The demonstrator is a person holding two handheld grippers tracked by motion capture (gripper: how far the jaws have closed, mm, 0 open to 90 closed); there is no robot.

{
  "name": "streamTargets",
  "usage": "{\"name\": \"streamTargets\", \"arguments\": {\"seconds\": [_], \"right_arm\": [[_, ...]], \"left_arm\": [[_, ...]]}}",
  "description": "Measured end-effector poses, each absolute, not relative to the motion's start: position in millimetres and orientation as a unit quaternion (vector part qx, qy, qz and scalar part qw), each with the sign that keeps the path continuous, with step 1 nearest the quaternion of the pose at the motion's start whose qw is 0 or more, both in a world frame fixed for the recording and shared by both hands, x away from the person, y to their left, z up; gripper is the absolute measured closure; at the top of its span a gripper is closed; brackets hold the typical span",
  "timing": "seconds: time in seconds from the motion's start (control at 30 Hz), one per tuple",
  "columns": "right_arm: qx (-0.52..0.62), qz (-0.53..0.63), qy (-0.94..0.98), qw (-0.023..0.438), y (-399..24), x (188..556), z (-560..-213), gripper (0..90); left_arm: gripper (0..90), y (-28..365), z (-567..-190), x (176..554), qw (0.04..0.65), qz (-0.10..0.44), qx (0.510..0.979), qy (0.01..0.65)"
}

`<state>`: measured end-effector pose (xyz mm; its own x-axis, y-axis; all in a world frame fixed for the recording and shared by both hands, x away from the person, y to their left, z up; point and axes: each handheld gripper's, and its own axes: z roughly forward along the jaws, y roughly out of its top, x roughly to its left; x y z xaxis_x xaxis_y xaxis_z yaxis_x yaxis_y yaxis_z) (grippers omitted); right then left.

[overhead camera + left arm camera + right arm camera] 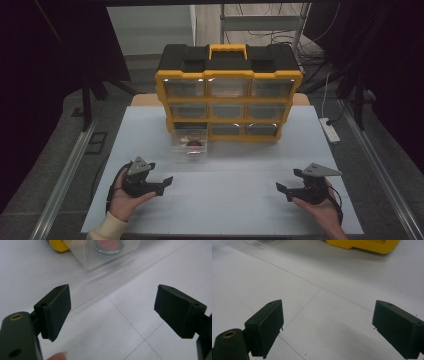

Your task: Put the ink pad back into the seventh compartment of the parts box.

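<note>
A yellow and black drawer cabinet (229, 95) stands at the back middle of the white table (225, 200). Its bottom-left clear drawer (190, 142) is pulled out, with a round red thing (194, 145) inside. My left gripper (161, 177) rests low over the table, in front and to the left of that drawer, jaws open and empty. The left gripper view has the left gripper (112, 310) facing the clear drawer (107, 255) and the red thing (108, 243). At the front right, my right gripper (289, 182) points inward, open with nothing between its jaws (327, 327).
A corner of the cabinet's yellow base (367, 245) lies ahead in the right gripper view. A white power strip (330, 131) sits at the table's right edge. Metal rails run along both sides of the table, with dark curtains beyond.
</note>
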<state>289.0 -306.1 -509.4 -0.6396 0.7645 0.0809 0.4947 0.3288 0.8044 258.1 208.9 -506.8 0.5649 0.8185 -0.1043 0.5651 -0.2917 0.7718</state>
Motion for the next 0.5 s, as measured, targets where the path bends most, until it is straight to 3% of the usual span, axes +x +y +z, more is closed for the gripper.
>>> {"name": "streamTargets", "arguments": {"seconds": [0.5], "right_arm": [[0.386, 0.426, 0.803, 0.157, -305.2, 289.3, -509.5, 10.1]], "left_arm": [[14.8, 209.2, -510.8, 261.4, 0.399, 0.156, 0.789, 0.440]]}}
